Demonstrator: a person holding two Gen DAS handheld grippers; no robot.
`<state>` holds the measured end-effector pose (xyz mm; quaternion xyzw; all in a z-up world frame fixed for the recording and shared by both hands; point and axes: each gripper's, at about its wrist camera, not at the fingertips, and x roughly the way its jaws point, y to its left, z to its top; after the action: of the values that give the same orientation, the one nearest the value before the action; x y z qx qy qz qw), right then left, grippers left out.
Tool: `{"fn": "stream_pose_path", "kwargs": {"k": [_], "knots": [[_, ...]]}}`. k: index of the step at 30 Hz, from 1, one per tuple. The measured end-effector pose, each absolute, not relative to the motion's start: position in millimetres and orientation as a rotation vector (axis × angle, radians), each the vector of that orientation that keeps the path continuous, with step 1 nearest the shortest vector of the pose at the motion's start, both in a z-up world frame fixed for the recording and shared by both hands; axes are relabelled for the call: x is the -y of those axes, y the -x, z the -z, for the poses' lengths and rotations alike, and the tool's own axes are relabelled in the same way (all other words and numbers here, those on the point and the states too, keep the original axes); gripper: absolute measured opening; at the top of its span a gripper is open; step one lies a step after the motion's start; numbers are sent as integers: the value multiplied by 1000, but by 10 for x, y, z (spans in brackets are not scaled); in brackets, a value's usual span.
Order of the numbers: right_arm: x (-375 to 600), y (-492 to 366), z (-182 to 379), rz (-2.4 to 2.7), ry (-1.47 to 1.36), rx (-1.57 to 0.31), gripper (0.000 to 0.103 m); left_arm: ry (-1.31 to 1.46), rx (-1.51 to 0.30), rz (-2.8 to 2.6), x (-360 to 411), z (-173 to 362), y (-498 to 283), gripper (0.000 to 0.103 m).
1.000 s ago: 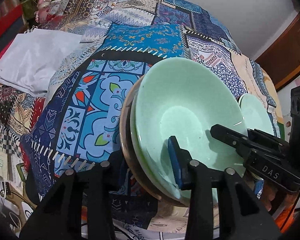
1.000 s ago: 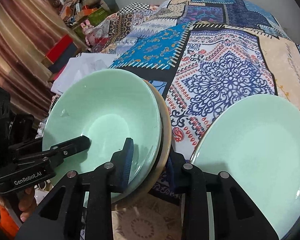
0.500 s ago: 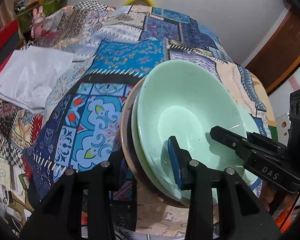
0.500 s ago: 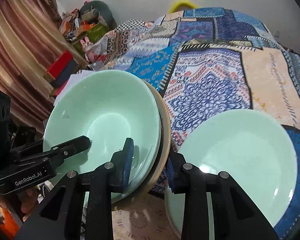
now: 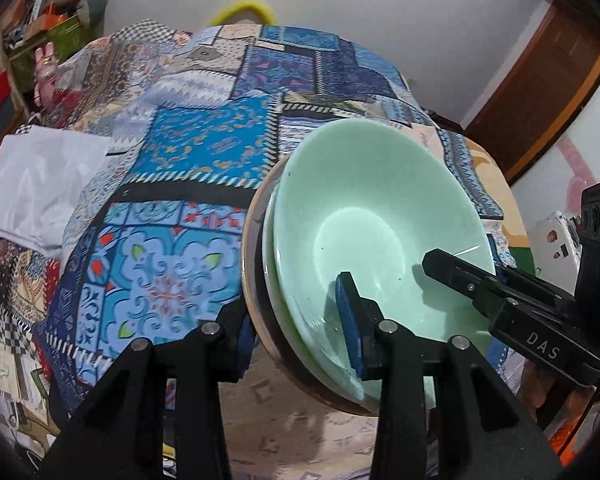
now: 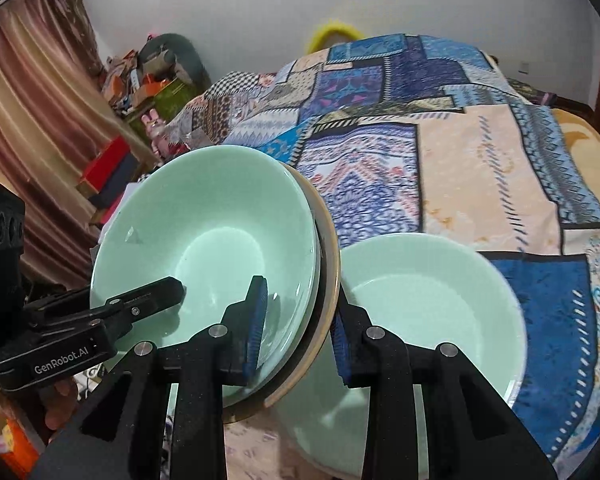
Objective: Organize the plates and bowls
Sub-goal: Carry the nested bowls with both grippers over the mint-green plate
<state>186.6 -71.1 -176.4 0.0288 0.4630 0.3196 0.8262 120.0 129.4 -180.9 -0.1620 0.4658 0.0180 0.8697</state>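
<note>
Now | both jaws clamp stacked bowls [image 5: 380, 216] (green inside tan) | green plate [image 6: 432, 300] empty

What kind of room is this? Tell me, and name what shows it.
Probably a bedroom in a home: a patchwork quilt covers what looks like a bed, brown curtains hang at the left, and a wooden door stands behind.

Home bedroom, probably: patchwork bedspread [image 5: 204, 152], curtains [image 6: 32, 120].

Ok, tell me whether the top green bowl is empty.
Empty: the top green bowl shows only bare glaze inside, apart from the fingers clamped over its rim.
</note>
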Motion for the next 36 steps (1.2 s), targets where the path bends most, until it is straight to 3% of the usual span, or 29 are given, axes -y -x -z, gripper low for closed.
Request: {"fn": "stream_pose_path", "kwargs": {"k": [19,27,36], "knots": [[1439,-1922,1870,-572,-121,-994,27,253,-1014,63,-523,1869,-1532,37],[1538,-1926,2090,-559,-142,-1061,27,272,-1088,63,-418,2186,-1645,37],[1593,-1945,2097,-555,-166,-1064,27,261,-1078,71,-372,2194,-1679,37]]}}
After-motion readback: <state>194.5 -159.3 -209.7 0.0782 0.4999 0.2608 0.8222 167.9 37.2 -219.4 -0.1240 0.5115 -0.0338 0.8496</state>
